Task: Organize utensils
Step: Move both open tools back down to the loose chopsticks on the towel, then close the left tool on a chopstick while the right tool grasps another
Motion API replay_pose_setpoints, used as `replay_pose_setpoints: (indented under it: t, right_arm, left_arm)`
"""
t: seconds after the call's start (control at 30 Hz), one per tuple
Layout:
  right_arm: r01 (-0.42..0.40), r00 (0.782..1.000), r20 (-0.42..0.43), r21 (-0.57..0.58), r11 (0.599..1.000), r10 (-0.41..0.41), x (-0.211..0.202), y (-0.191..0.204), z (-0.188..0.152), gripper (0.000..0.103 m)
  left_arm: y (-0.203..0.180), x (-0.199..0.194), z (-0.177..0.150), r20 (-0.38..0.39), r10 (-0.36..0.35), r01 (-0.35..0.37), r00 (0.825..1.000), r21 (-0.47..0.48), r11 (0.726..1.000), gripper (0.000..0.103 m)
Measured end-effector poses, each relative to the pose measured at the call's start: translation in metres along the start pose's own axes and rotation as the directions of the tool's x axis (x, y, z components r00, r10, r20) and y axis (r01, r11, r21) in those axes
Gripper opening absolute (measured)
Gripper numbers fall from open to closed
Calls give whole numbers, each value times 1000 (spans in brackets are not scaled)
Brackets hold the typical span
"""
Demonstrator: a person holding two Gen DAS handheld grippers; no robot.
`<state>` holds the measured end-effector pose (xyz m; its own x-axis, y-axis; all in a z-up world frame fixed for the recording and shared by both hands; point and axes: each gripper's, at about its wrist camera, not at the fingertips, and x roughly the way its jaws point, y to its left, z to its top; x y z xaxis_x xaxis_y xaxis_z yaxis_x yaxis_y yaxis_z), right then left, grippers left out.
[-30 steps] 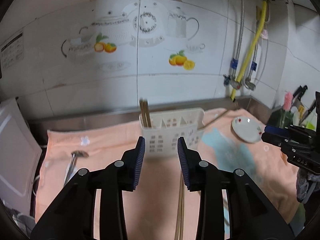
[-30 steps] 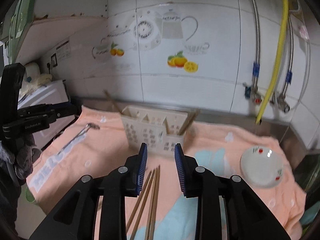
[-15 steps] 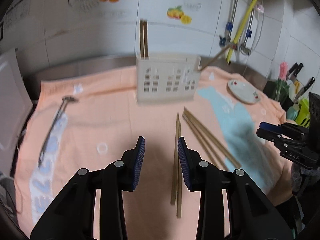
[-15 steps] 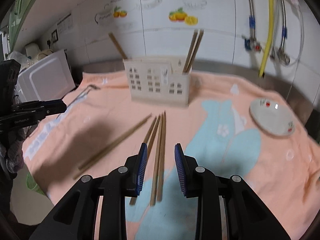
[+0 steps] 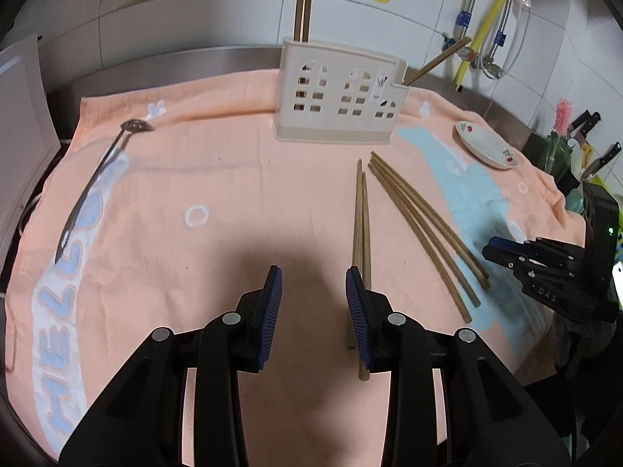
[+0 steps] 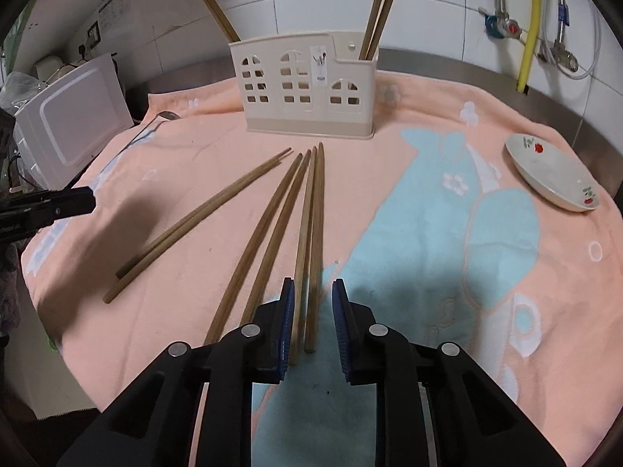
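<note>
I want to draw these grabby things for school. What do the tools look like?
Each tool is made of chunky black plastic arms with round silver screws. The two fingers end in flat, dark blue ribbed pads. The other tool looks just the same. Seen from the side it has small white letters and a tiny green light.

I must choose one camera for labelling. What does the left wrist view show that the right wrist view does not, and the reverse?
Left wrist only: black-handled knives and a pink brush at the right edge. Right wrist only: a printed wall notice. Both: the beige plastic utensil holder, the loose wooden chopsticks, the white ceramic dish and the peach towel.
</note>
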<state>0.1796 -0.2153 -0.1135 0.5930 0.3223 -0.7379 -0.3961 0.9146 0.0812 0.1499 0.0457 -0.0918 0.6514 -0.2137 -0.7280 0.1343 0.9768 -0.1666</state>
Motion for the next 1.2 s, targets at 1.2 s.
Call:
replay_pose_setpoints:
  t: [1.2]
  right_arm:
    - [20,999,-43,-3,1000,-20,25,-8,-1,7]
  left_arm:
    - [-36,63,-1,-132,-47,58,990,81,995,13]
